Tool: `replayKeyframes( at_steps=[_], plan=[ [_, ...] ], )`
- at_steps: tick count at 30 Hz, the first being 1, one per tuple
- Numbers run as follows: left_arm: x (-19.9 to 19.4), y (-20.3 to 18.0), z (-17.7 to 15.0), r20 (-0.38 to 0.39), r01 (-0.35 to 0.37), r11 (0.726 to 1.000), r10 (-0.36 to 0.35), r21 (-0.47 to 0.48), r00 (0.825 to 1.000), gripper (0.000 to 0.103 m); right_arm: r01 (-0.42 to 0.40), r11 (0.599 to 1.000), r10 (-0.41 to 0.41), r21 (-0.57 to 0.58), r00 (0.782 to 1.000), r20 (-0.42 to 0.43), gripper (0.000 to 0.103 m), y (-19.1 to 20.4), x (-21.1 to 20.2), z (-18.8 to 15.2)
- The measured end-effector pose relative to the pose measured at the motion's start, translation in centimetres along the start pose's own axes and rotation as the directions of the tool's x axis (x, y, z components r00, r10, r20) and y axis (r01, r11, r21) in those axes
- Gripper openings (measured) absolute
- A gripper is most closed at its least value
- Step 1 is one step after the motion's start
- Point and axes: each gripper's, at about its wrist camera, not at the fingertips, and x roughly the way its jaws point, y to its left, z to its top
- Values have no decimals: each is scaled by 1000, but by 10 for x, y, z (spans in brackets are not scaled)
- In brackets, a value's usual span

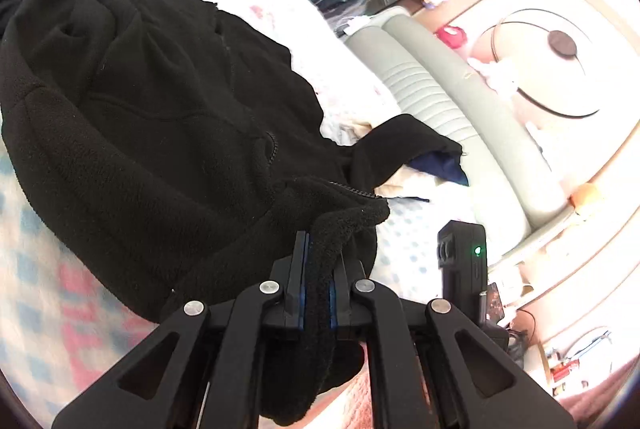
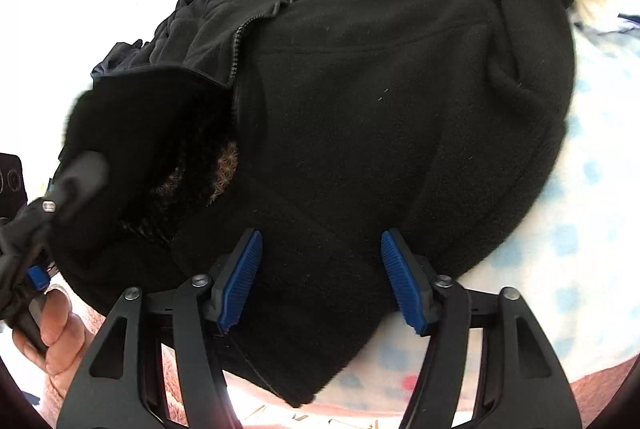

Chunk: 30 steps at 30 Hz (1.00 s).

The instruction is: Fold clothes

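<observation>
A black fleece jacket (image 1: 152, 101) with a zip lies spread on a pale checked blanket (image 1: 48, 269). My left gripper (image 1: 318, 249) is shut on the jacket's hem edge beside the zip, and a fold of fleece runs between its blue pads. In the right wrist view the same jacket (image 2: 380, 89) fills the frame. My right gripper (image 2: 322, 245) stands open just over the jacket's lower front, its blue pads (image 2: 240, 277) wide apart with fleece lying under the gap. The left gripper (image 2: 40, 205), blurred, lifts a flap of the jacket at the left.
A grey padded bench or footboard (image 1: 440, 101) runs past the bed's far side. A dark navy garment (image 1: 440, 165) lies beyond the jacket's sleeve. A person's hand (image 2: 56, 325) holds the left gripper's handle. The blanket (image 2: 560, 269) shows bare to the right of the jacket.
</observation>
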Motion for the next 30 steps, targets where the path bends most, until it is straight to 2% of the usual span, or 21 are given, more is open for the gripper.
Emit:
replayKeyframes(
  at_steps=[1, 3, 4, 5, 7, 9, 10, 11, 13, 14, 17, 19, 22, 23, 25, 27, 29, 30],
  plan=[
    [11, 0, -4, -55, -67, 996, 70, 55, 996, 8, 29, 999, -29, -18, 999, 22, 63, 1, -7, 2],
    [34, 7, -17, -157, -129, 986, 144, 104, 977, 10, 80, 996, -77, -45, 995, 70, 63, 4, -22, 7],
    [45, 11, -24, -205, -151, 981, 173, 121, 963, 13, 74, 996, -69, -44, 993, 96, 63, 7, -26, 13],
    [50, 15, -28, -215, -156, 980, 180, 120, 960, 14, 47, 998, -42, -42, 992, 116, 63, 12, -28, 21],
    [48, 19, -30, -193, -134, 988, 147, 77, 970, 17, -27, 998, 33, -51, 993, 110, 63, 51, 8, 56],
    [45, 19, -30, -189, -121, 990, 133, 71, 973, 21, -92, 993, 97, -76, 993, 62, 63, 67, 28, 69],
    [44, 18, -31, -189, -121, 989, 135, 86, 973, 22, -93, 992, 96, -90, 995, 38, 63, 70, 37, 70],
    [41, 16, -31, -188, -122, 987, 140, 106, 972, 24, -83, 991, 84, -105, 996, 8, 63, 74, 47, 69],
    [31, 12, -32, -185, -115, 985, 138, 130, 973, 34, -6, 992, 2, -128, 1000, -30, 62, 74, 62, 61],
    [26, 11, -31, -183, -100, 987, 123, 128, 975, 43, 22, 991, -25, -135, 999, -20, 62, 75, 66, 58],
    [6, 15, -29, -150, -97, 988, 114, 121, 982, 44, 114, 981, -114, -155, 993, 6, 61, 81, 69, 51],
    [-12, 26, -24, -113, -99, 992, 108, 83, 988, 44, 155, 974, -156, -165, 988, 9, 61, 88, 64, 52],
    [-43, 51, -6, -27, -83, 996, 82, -20, 996, 45, 147, 973, -145, -177, 989, 25, 61, 99, 46, 62],
    [-52, 59, 3, 3, -96, 994, 96, -45, 995, 45, 133, 972, -127, -194, 991, 45, 63, 102, 36, 65],
    [-67, 81, 25, 53, -151, 984, 156, -95, 986, 45, 90, 977, -78, -195, 995, 68, 63, 113, 28, 79],
    [-80, 113, 49, 79, -225, 959, 241, -173, 967, 47, 41, 981, -26, -190, 997, 76, 63, 122, 26, 93],
    [-89, 150, 75, 82, -329, 911, 359, -250, 930, 47, -4, 981, 15, -192, 998, 55, 63, 122, 30, 100],
    [-91, 167, 86, 82, -356, 891, 392, -282, 916, 47, -13, 981, 21, -192, 999, 40, 63, 121, 34, 102]
  ],
)
